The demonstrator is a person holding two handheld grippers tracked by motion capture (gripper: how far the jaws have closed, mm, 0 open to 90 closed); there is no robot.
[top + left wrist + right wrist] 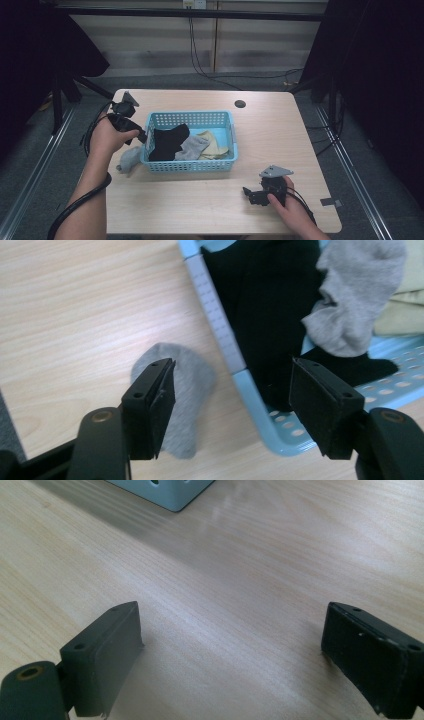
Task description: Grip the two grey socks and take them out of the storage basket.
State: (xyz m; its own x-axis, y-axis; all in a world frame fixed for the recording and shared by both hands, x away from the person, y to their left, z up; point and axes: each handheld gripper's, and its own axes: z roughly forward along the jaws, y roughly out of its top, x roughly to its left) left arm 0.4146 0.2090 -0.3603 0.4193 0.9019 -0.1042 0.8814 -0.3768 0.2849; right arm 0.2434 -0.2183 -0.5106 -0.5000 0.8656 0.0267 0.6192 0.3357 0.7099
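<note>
Right gripper [248,194] jaws wide over table [200,200], left gripper [232,405] — gaping, straddling basket [220,335] rim

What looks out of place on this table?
One grey sock lies on the table just outside the blue basket, by its left wall, while the other socks sit inside.

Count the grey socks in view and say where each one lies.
2: one grey sock in the blue basket, one grey sock on the table beside it. Others may be buried.
</note>
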